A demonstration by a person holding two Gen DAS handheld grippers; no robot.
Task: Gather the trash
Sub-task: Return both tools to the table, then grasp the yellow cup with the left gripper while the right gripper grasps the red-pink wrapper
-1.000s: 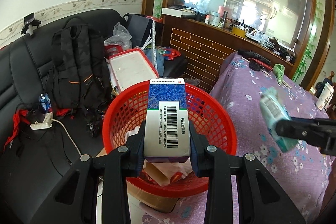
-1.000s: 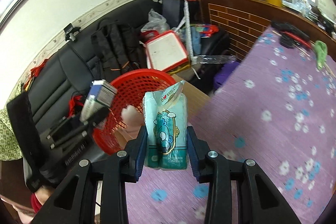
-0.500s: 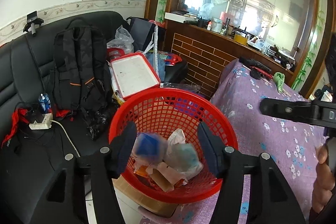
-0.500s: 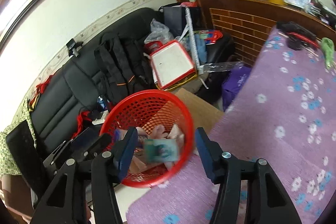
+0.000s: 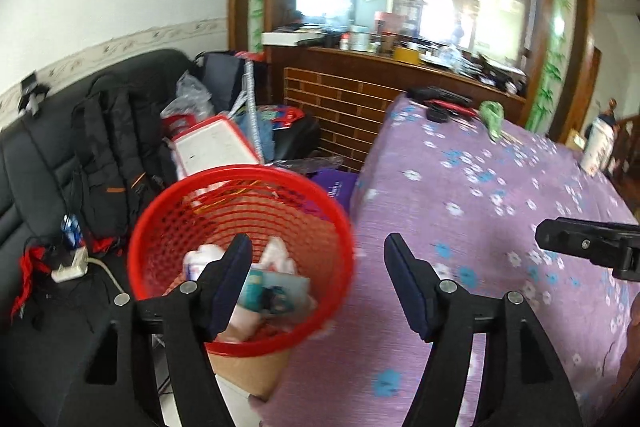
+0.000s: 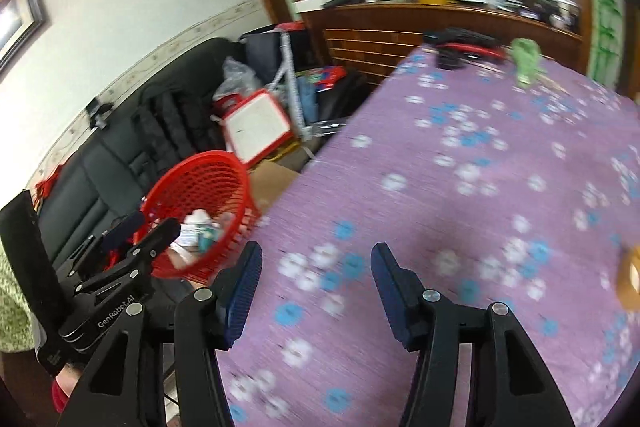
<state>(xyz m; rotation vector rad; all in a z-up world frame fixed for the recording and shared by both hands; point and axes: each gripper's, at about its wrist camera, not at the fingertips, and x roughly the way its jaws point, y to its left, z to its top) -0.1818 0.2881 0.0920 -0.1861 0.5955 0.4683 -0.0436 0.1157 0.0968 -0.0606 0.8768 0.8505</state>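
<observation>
On the purple-clothed desk (image 6: pixel 460 187), with both grippers, left (image 5: pixel 318 281) opening and right (image 6: pixel 316 285) apart, empty beside the basket (image 5: pixel 240 183), sweep toward the far edge's leftover green scrap (image 6: pixel 526 61).

The left tongs (image 5: pixel 318 247) are opening, with nothing between their pads. A red basket (image 5: pixel 168 211) at the edge of the purple flowered bench (image 5: pixel 480 187) holds packets and crumpled wrappers. The right tongs (image 5: pixel 580 243) reach in from the right. A black backpack (image 5: pixel 112 155) leans on the sofa (image 5: pixel 24 163).
</observation>
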